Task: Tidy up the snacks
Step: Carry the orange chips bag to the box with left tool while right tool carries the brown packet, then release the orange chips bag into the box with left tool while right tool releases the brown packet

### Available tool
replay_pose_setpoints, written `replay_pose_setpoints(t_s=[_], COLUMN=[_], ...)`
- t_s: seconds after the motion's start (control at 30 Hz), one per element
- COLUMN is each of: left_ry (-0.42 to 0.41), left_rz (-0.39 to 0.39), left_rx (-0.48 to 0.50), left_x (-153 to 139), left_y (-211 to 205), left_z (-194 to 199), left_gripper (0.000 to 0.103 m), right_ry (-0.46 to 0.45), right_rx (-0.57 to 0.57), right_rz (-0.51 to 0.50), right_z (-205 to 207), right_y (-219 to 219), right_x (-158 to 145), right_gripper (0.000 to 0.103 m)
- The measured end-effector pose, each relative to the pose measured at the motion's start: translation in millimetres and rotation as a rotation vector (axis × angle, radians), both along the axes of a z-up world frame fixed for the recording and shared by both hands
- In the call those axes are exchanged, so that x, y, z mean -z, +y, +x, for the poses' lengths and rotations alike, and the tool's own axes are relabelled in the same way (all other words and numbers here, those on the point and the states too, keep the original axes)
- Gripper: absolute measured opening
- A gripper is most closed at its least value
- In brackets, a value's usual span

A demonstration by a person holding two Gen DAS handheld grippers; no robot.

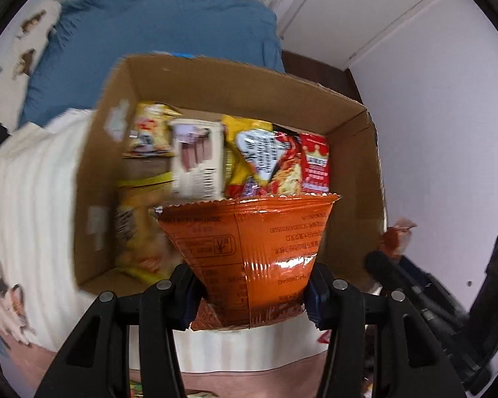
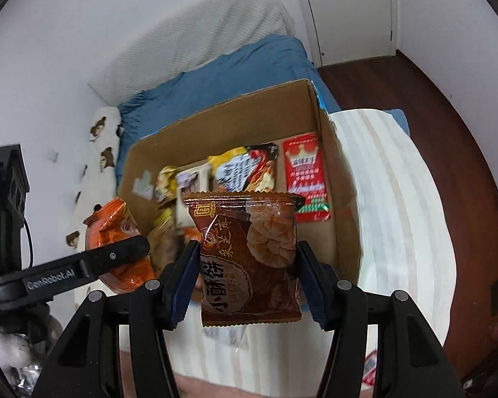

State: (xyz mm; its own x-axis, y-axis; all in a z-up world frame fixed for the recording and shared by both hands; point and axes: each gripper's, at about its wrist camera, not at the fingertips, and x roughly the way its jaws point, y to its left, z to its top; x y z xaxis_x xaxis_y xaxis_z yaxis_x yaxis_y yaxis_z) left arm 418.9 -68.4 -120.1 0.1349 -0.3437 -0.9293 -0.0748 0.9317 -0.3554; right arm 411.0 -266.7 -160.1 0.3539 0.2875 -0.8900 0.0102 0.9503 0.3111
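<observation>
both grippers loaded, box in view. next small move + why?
Probably carry the brown packet forward over the cardboard box and lower it into the bare patch by the near right wall. The right gripper is shut on it, the left gripper on the orange packet, and both packets hang at the box's near edge.

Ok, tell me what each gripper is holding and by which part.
Left gripper: orange snack packet, pinched across its lower end. Right gripper: brown pastry packet, held by its side edges, lower half.
</observation>
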Motion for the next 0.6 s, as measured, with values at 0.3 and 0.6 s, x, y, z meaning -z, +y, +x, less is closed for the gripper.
replay_pose_setpoints(t_s=[0.3,0.6], left_ry=[0.183,0.223], left_rz=[-0.137,-0.116], left_rx=[0.001,0.057], left_x=[51,70], left_y=[-26,-43], left_z=[39,40], left_gripper=[0.047,0.089], right_ry=[0.090,0.185], right_rx=[0.003,-0.044], right_rz=[-0.006,-0.034], right_z=[33,28], right_y=[-7,-4], right_x=[48,64], right_gripper=[0.060,0.089])
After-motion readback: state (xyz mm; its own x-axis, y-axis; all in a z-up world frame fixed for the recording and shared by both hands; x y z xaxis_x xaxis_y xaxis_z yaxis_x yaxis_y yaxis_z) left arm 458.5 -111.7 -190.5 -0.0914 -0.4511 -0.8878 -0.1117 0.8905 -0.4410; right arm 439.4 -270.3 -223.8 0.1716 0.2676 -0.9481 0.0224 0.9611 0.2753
